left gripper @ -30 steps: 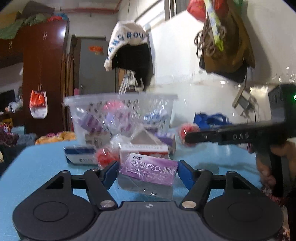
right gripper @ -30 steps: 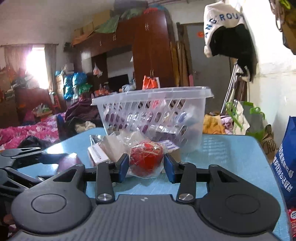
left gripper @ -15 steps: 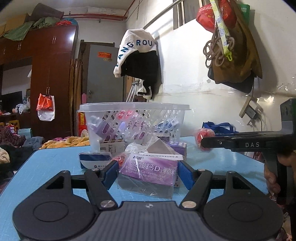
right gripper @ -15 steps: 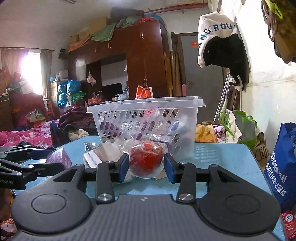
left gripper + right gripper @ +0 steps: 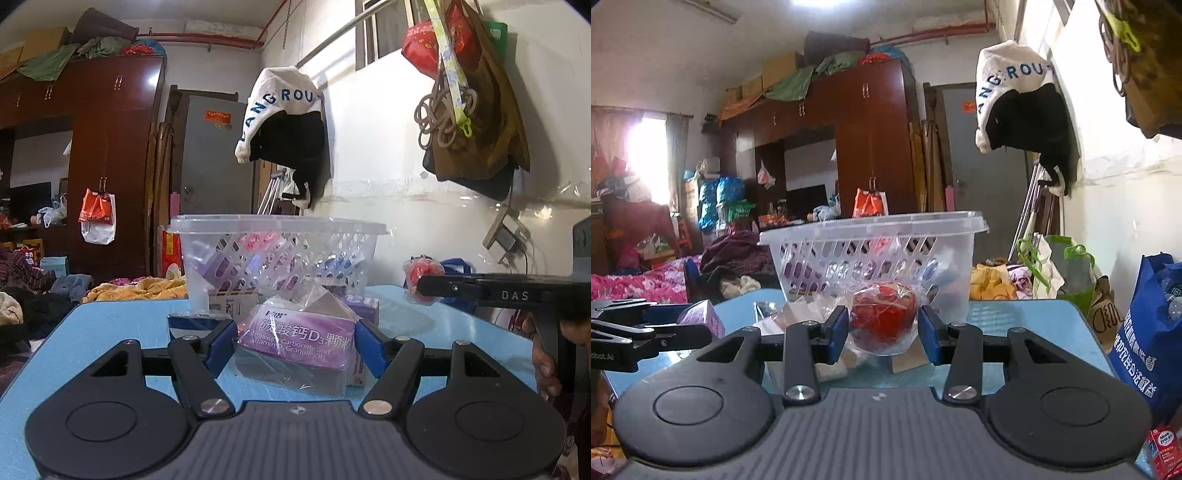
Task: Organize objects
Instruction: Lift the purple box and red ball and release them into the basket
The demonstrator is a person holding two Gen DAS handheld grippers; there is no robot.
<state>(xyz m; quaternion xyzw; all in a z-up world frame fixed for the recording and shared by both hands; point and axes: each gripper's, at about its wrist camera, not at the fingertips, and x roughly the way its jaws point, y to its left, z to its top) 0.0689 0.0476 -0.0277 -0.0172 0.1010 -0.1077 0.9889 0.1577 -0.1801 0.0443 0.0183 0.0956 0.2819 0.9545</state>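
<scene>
Gripping a purple plastic-wrapped medicine box (image 5: 300,341), the left gripper (image 5: 295,345) holds it at lower centre of its view, above the light blue bench (image 5: 110,332). The right gripper (image 5: 882,328) has its fingers clenched on a red plastic-wrapped apple (image 5: 884,317) at frame centre. Behind both stands a clear perforated plastic basket (image 5: 871,254), partly filled.

Left gripper (image 5: 293,345): fingers (image 5: 221,345) clamped on wrapped purple box, near level. Right gripper (image 5: 882,332): fingers (image 5: 837,332) clamped on wrapped red ball, near level.
</scene>
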